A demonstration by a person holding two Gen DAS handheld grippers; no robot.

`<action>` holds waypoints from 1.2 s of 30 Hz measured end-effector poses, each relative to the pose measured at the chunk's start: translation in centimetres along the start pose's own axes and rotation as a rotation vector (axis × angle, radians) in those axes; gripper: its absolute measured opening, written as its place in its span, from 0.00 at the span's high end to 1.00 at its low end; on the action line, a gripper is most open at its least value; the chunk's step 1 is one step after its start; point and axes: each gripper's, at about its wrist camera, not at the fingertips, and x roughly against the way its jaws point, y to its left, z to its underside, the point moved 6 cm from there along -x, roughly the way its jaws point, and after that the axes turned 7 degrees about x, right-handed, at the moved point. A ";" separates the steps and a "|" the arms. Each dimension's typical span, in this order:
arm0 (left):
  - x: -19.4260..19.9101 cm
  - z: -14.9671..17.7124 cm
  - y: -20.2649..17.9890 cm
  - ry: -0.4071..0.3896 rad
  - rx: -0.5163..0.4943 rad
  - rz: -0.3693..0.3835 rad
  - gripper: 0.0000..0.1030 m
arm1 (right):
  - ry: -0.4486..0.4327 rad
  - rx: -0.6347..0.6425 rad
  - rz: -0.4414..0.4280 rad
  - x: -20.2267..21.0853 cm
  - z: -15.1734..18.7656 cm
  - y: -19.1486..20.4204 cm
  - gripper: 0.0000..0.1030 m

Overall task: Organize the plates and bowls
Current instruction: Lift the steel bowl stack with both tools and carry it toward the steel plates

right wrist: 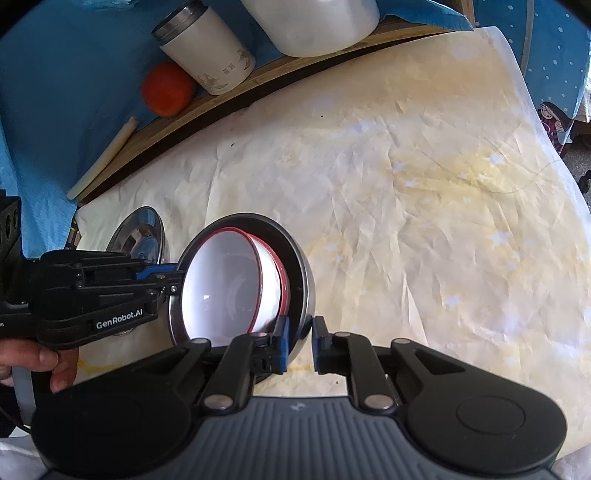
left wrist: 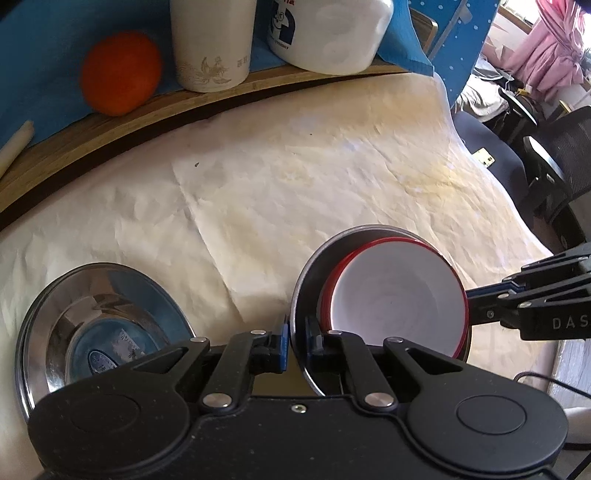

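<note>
A steel bowl (left wrist: 314,266) (right wrist: 306,284) is held tilted above the paper-covered table, with white red-rimmed bowls (left wrist: 399,302) (right wrist: 221,291) nested inside it. My left gripper (left wrist: 298,341) (right wrist: 177,278) is shut on the steel bowl's rim on one side. On the opposite side, the right gripper (right wrist: 300,341) (left wrist: 470,300) is shut across that bowl's wall. A shiny steel plate (left wrist: 103,321) (right wrist: 138,236) lies flat on the table, left of the bowl and apart from it.
A raised wooden board (left wrist: 221,99) with blue cloth runs along the back, carrying an orange (left wrist: 121,72), a white tumbler (left wrist: 212,44), a white jug (left wrist: 328,33) and a pale stick (left wrist: 14,146). A black office chair (left wrist: 561,162) stands past the table's right edge. A hand (right wrist: 44,365) grips the left tool.
</note>
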 end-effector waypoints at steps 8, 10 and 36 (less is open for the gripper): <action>-0.2 -0.1 -0.4 0.003 0.018 0.008 0.94 | -0.006 -0.015 0.011 0.4 0.0 -0.4 0.88; -0.1 -0.2 -0.4 0.005 0.020 0.008 0.94 | -0.007 -0.017 0.012 0.5 0.0 -0.4 0.88; -0.1 -0.7 -0.2 0.017 0.090 0.008 0.94 | -0.014 -0.016 0.026 0.9 -1.2 -0.5 0.91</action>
